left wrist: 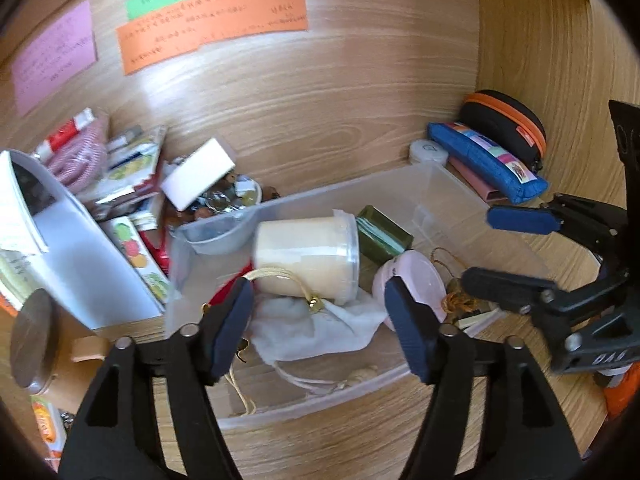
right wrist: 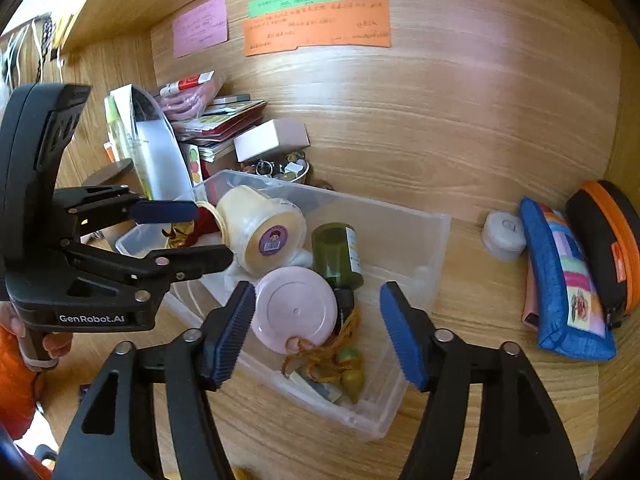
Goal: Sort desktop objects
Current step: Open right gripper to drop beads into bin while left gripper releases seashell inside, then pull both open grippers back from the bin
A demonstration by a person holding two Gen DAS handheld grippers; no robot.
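Left gripper (left wrist: 320,316) and right gripper (right wrist: 318,330): jaws wide, empty, above clear bin (right wrist: 416,240). Bin held pink lid (right wrist: 296,308), cream tub (right wrist: 260,232), green bottle (right wrist: 336,252) partly hidden. Beyond: blue pouch (right wrist: 568,280), black case (right wrist: 604,240) cut off; notes (right wrist: 316,26) illegible.

Black left claw (right wrist: 192,236) with blue ribbed pads, silver screws, "GenRobot.AI" lettering.

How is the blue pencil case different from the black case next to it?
The blue pencil case is long, flat fabric with a colourful striped patch; the black case is rounded with an orange zipper band. The blue one lies nearer the clear bin; the black one leans in the corner. Both sit outside the bin.
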